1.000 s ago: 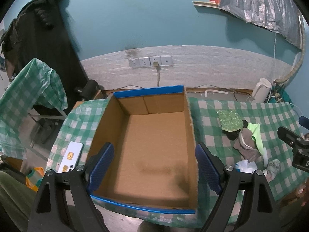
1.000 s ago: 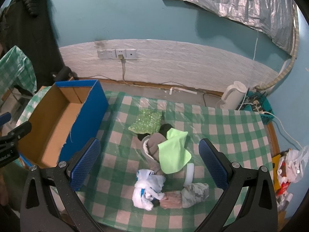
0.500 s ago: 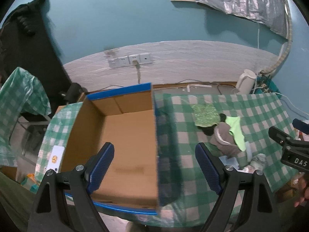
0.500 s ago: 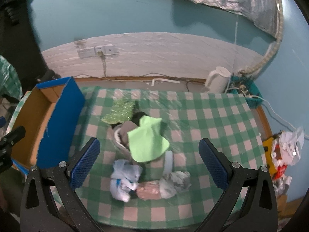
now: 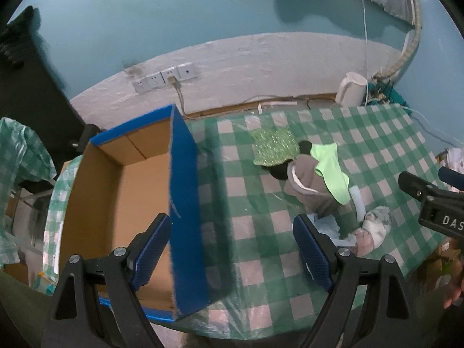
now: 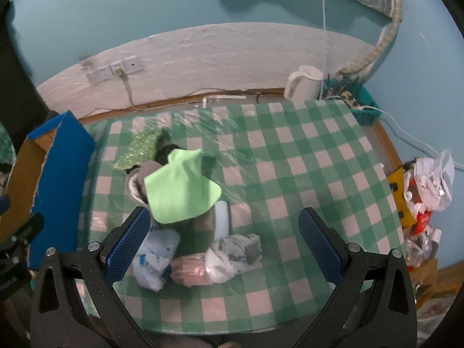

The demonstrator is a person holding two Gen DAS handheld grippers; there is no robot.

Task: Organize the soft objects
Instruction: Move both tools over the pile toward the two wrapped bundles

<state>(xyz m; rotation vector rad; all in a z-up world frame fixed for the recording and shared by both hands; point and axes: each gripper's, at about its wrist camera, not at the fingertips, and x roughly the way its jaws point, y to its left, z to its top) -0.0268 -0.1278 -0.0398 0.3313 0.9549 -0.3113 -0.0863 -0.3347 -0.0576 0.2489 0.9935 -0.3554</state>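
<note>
Left gripper: the left gripper [image 5: 232, 249] hangs with its blue-padded fingers [image 5: 150, 249] spread wide and nothing between them, straddling the near right wall of the box.
Right gripper: the right gripper [image 6: 226, 243] is also spread wide and holds nothing; its fingers [image 6: 127, 246] flank the near end of the pile.
Box: the blue-sided open cardboard box [image 5: 185, 203] stands on the left part of the table, its long axis running from the near edge toward the wall, with only bare brown card showing inside.
Pile: the soft objects lie together right of the box, apart from it, strung in a line from far-left to near-right.
Far end: a sparkly green fabric piece [image 6: 139, 148] lies nearest the wall.
Middle: a lime-green folded cloth [image 6: 179, 185] drapes over a grey-brown fleece garment [image 5: 307, 185], its long axis pointing from the wall toward the near edge.
Near end: a light blue and white crumpled cloth [image 6: 156, 255], a pink soft bundle [image 6: 191, 269] and a grey-and-white mottled bundle [image 6: 235, 252] touch one another.
Surface: a green-and-white checked tablecloth [image 6: 304, 174] under clear plastic covers the table.
Background: a white electric kettle [image 6: 304, 87] stands by the far wall.
</note>
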